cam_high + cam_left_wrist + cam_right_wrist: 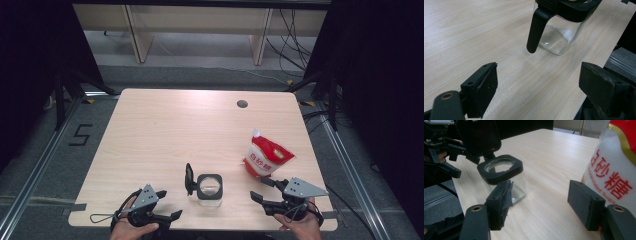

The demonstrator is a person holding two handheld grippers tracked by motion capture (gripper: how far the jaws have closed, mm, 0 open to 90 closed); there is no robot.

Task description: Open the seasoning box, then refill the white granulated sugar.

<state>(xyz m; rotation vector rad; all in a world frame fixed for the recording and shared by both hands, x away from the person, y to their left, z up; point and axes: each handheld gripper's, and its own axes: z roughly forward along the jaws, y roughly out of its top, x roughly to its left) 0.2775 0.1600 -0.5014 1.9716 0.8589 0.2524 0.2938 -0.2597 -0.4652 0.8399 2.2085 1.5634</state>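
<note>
jar | lid open (hinged up), empty | bag sealed

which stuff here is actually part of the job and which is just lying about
Part of the job:
- glass jar with its black flip lid standing open
- sugar bag, red and white
- left gripper and right gripper, both open, holding nothing

Just there:
- round hole in the table
- cables on the floor behind

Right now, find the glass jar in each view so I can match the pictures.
High view: glass jar at the table's near edge, between the hands.
Left gripper view: jar at top centre, cut off by the frame.
Right gripper view: jar left of centre.
Shared landmark: its flipped-up black lid.
</note>
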